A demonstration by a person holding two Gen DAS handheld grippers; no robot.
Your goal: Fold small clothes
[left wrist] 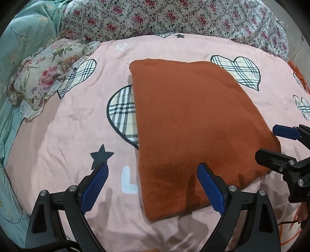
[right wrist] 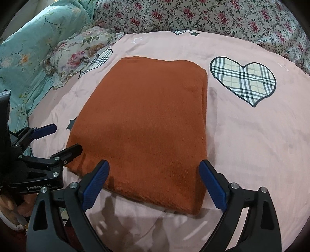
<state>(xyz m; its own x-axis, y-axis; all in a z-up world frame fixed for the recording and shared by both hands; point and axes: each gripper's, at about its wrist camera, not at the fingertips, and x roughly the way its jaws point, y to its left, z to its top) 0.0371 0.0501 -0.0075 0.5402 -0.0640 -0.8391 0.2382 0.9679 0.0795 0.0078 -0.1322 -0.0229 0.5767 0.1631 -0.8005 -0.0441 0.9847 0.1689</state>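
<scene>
A rust-orange ribbed garment [left wrist: 189,124] lies folded into a flat rectangle on the pink bedsheet [left wrist: 67,135]; it also shows in the right wrist view [right wrist: 147,124]. My left gripper [left wrist: 153,178] is open and empty, above the garment's near left corner. My right gripper [right wrist: 154,176] is open and empty, above the garment's near edge. The right gripper also shows at the right edge of the left wrist view [left wrist: 271,143], and the left gripper at the left of the right wrist view [right wrist: 62,137]. Neither holds cloth.
A floral pillow [left wrist: 44,77] lies at the far left on the pink sheet [right wrist: 251,145] with plaid hearts. A floral quilt [left wrist: 174,17] is bunched along the back. A teal blanket [right wrist: 29,58] lies at the left.
</scene>
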